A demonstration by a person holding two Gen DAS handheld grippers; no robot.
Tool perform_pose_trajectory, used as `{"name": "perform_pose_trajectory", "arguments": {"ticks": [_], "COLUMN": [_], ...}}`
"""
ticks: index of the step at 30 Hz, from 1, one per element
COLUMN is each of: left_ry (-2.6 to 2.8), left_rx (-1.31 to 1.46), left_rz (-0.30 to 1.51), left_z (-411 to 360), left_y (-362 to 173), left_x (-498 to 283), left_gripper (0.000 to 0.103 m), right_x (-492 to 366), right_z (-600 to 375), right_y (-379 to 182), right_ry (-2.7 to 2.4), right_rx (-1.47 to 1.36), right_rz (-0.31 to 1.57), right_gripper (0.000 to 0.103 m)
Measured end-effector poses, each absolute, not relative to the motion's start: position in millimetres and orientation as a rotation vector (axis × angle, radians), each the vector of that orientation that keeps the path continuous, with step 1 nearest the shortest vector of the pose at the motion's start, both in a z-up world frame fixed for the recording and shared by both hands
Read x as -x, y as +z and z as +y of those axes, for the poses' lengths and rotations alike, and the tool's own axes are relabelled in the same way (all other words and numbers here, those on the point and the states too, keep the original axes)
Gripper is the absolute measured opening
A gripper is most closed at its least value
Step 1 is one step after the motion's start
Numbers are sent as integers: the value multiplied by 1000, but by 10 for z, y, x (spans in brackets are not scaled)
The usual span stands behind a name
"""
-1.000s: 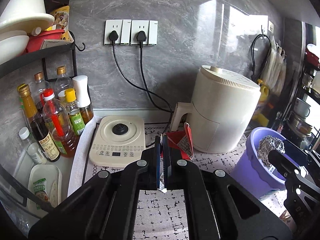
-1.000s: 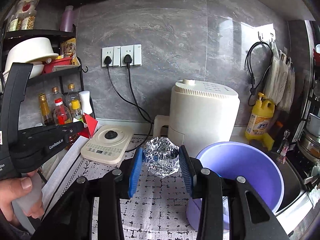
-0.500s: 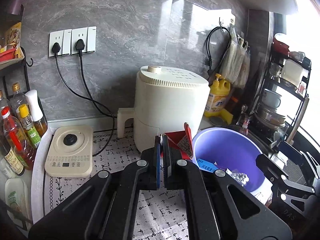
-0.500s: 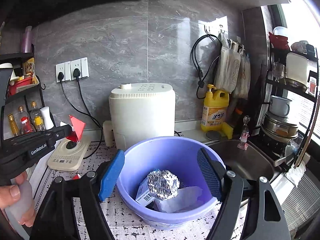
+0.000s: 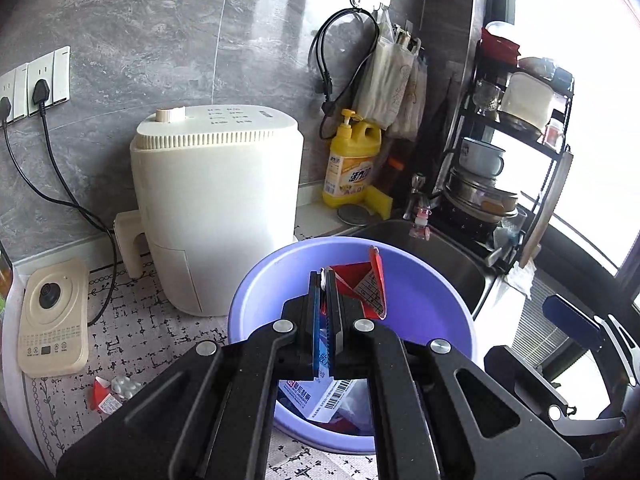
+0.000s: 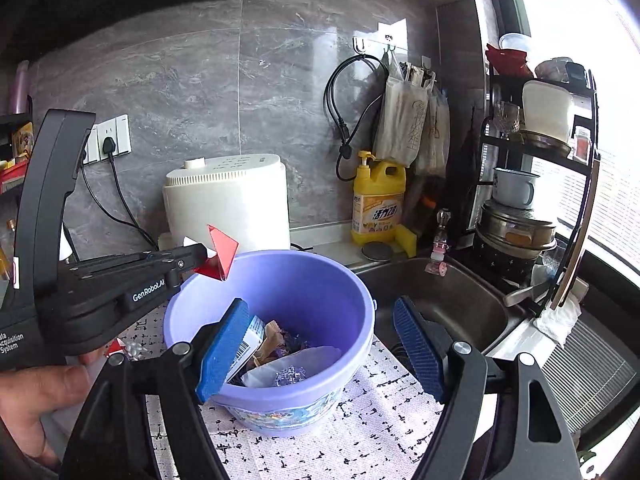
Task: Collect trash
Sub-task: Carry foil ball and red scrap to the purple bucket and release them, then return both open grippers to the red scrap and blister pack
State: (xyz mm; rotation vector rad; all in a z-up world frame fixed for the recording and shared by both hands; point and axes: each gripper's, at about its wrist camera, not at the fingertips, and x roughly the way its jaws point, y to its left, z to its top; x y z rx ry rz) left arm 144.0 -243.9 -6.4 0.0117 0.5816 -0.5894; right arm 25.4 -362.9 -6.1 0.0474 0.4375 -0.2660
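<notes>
Left wrist: left gripper [image 5: 325, 280] clamps red wrapper [image 5: 360, 288] above purple bucket [image 5: 256, 300]; right gripper [image 6: 324, 344] apart.

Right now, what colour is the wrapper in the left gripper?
Red wrapper, pinched in the left gripper; clearest in left wrist view.

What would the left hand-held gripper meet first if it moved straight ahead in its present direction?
Probably the far inner wall of the purple bucket. The left hand-held gripper, shut on the red wrapper, points over its opening; depth is unclear.
</notes>
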Motion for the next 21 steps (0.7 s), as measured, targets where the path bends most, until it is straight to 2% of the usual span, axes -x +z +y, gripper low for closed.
{"name": "perform_pose_trajectory", "arguments": {"ticks": [2,3,4,5,6,7,11,17,21], "left_ry": [-594,-601,-605,-601,-586,-569,-523,-448,-391], "left_rx": [-3,-1,2,8,17,23,39,51,57], "left_rz": [603,622,640,646,637,619,616,595,583], "left_z": [-2468,-2475,-2465,-2445,-2408,-2359,-2187,-1879,-1663], "left_y": [-107,-134,-157,-173,-174,-164,-146,-102,-74], "left_x": [-1489,-1521,-1552,-1570,-1573,-1571,-1624,-1645,-1613], "left_gripper": [4,8,19,42,61,65,69,87,95], "right_x": [-254,-254,-253,-256,-257,-261,-300,-407,-468], "right_z": [-3650,-3661,-3669,-3677,-3683,-3683,-3650,-3509,-3370], "right_y": [-80,-86,-88,-89,-90,-92,-92,-73,-71], "right_ry": [-275,-280,-285,-289,-292,-292,-278,-220,-174], "right_rx": [-51,-51,-53,-58,-62,-64,-62,-54,-49], "right_rz": [447,450,450,451,451,451,452,452,452], "right_gripper": [74,74,74,74,74,74,74,74,84]}}
